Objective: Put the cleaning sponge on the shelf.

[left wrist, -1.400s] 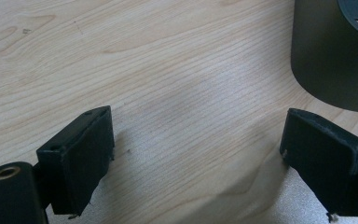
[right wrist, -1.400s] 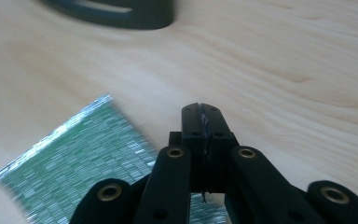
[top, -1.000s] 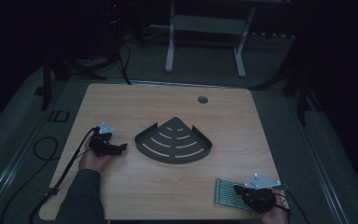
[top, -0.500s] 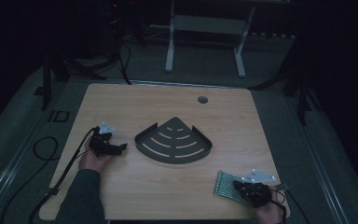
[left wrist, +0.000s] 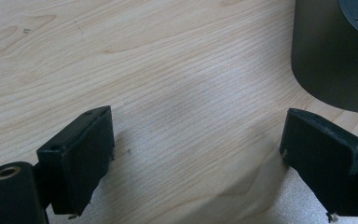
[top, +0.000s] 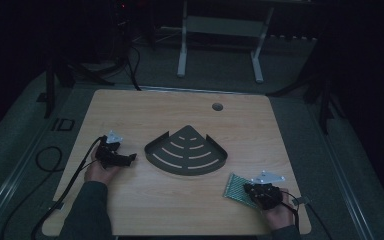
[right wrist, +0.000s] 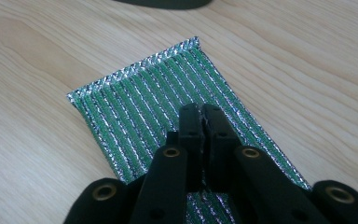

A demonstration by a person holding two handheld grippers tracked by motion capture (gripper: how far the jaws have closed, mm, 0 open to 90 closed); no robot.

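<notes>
A green pad with silver stripes (top: 236, 187) (right wrist: 158, 107) is at the table's front right. My right gripper (top: 252, 190) (right wrist: 204, 112) is shut over the middle of it, jaws pressed together with pad fabric showing in the slit between them. My left gripper (top: 130, 159) (left wrist: 196, 158) rests open on the bare wood at the left, nothing between its jaws. A dark fan-shaped corner rack (top: 186, 151) (left wrist: 335, 51) with slotted floor sits mid-table, just right of the left gripper.
A round cable hole (top: 217, 106) is in the tabletop (top: 145, 110) near the far edge. Cables trail off the front left and front right corners. A white stand's legs (top: 220, 45) are on the floor behind the table.
The right gripper has moved forward and slightly left, and the green pad has gone with it, turning toward the rack. The left gripper has stayed still.
</notes>
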